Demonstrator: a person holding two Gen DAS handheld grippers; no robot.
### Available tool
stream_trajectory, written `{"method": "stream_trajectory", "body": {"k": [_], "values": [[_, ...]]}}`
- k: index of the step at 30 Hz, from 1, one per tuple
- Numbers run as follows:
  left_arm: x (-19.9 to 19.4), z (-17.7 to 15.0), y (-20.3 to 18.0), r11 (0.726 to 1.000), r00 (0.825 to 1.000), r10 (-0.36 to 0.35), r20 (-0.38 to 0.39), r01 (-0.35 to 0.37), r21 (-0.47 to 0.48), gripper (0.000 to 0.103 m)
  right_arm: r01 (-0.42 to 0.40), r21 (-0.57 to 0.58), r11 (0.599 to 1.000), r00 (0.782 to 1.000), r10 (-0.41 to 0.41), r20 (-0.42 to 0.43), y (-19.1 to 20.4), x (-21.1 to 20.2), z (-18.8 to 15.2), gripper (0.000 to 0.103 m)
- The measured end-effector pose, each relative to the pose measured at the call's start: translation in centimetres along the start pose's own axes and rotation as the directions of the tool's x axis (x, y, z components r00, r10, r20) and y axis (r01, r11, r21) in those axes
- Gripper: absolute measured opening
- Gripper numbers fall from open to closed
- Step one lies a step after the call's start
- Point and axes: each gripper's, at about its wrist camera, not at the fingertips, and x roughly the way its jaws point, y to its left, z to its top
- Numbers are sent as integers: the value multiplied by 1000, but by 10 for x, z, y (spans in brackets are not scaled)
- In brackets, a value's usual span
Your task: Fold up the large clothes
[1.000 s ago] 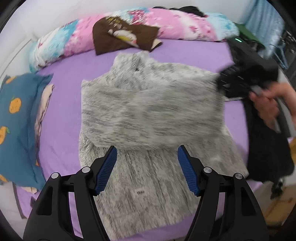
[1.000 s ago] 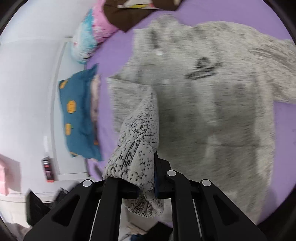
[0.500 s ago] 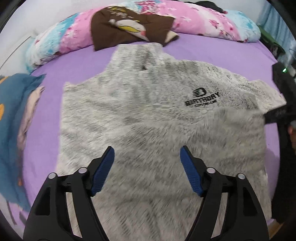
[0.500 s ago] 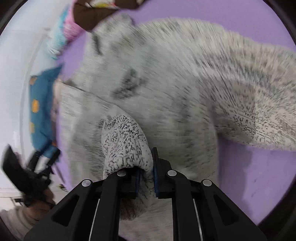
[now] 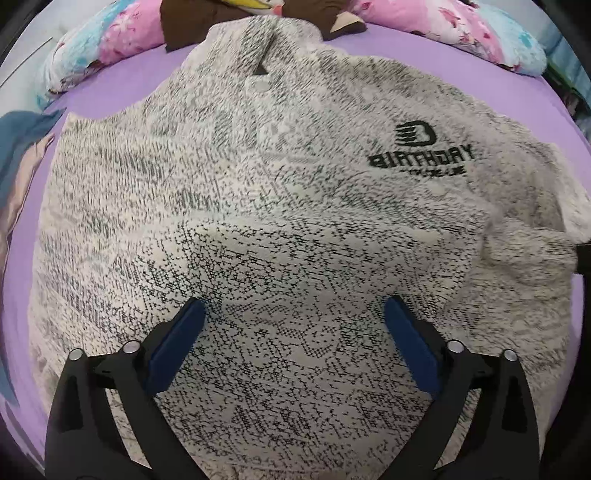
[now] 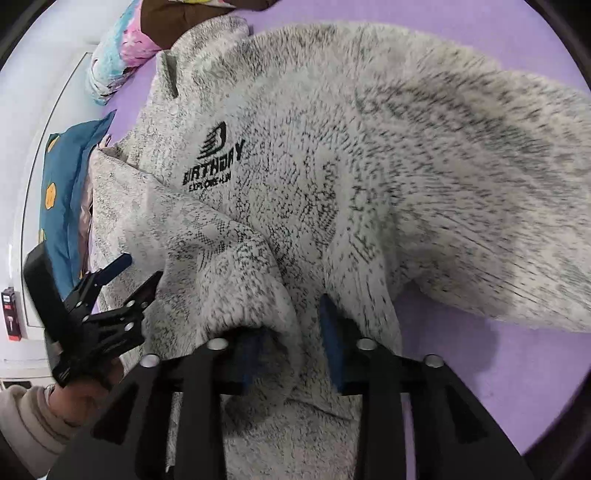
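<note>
Blue pillow (image 5: 14,155) with orange spots at far left, on the purple bed (image 5: 110,85). Floral bolster (image 5: 110,40) along the head of the bed, a brown garment (image 5: 192,18) lying on it.

Grey fleece sweater (image 5: 295,177) lies front up across the middle of the bed, collar toward the bolster, black "BIRTHDAY" logo (image 5: 421,155) on the chest. A sleeve is folded across the lower body.

Left hand-held gripper (image 5: 293,317) points steeply down over the folded sleeve, blue pads (image 5: 173,350) spread wide. Released, nothing between them; its jaws have just been opening. Whether the tips touch the fabric is unclear. In the right wrist view it shows at the sweater's left edge, gripped by a hand (image 6: 81,395) in a beige cuff.

Right hand-held gripper (image 6: 295,339) sits at the sweater's right side, just above the bed. The sleeve cuff (image 6: 280,325) bunches between its blue pads, but there are gaps on both sides: loosened, not clamping. Its jaws have just been opening. The rest of that sleeve fans out to the right over the purple sheet.
</note>
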Motion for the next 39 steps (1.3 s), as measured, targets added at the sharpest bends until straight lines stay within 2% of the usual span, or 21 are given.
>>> {"method": "stream_trajectory", "body": {"k": [1,2,4,8,11,12,15,17,20,21,24,27,30,33,37,39], "values": [[2,0,0,1000,1000,1,-4,-1,-1,97,1,10,1000,1000,-1,17,-2,-10,-4,52],[5,1,-1,1000,1000,4,-7,-4,-1,98,0,22,1000,999,-1,32,-3,-18,-7,57],[8,2,-3,1000,1000,11,-15,-11,0,98,37,49,998,995,-41,86,-13,-46,-17,76],[9,12,-5,999,999,4,-42,-5,-32,97,28,142,990,985,-51,164,-53,-103,-33,78],[1,21,3,995,997,-38,-72,31,-98,97,68,215,974,971,-115,210,-92,-145,-36,78],[-6,25,4,990,996,-61,-61,52,-134,97,75,238,968,965,-131,229,-105,-161,-37,78],[-26,37,-2,983,998,-60,-16,56,-178,97,75,302,950,941,-168,295,-147,-208,-36,78],[-33,42,-10,980,998,-58,0,57,-188,97,107,353,929,919,-228,321,-176,-236,-37,79],[-40,49,-38,988,999,-35,24,38,-150,97,42,426,904,909,-212,359,-220,-260,-42,80],[-39,50,-45,991,999,-22,26,26,-134,97,22,469,883,907,-215,362,-240,-266,-46,80],[-35,48,-66,990,999,-39,15,41,-135,97,14,559,829,901,-253,353,-285,-269,-56,80],[-31,45,-79,984,998,-61,7,61,-167,97,-3,631,776,913,-255,319,-326,-261,-61,80],[-29,34,-91,984,997,-73,0,72,-162,97,36,656,753,923,-278,267,-359,-245,-62,80],[-27,18,-103,986,997,-76,-14,73,-153,97,23,689,725,934,-262,244,-384,-228,-63,80],[-25,9,-102,981,997,-78,-26,72,-178,97,-31,676,737,938,-213,275,-389,-215,-60,80],[-24,7,-100,980,997,-74,-29,67,-188,97,-46,656,753,943,-184,278,-388,-210,-56,72]]}}
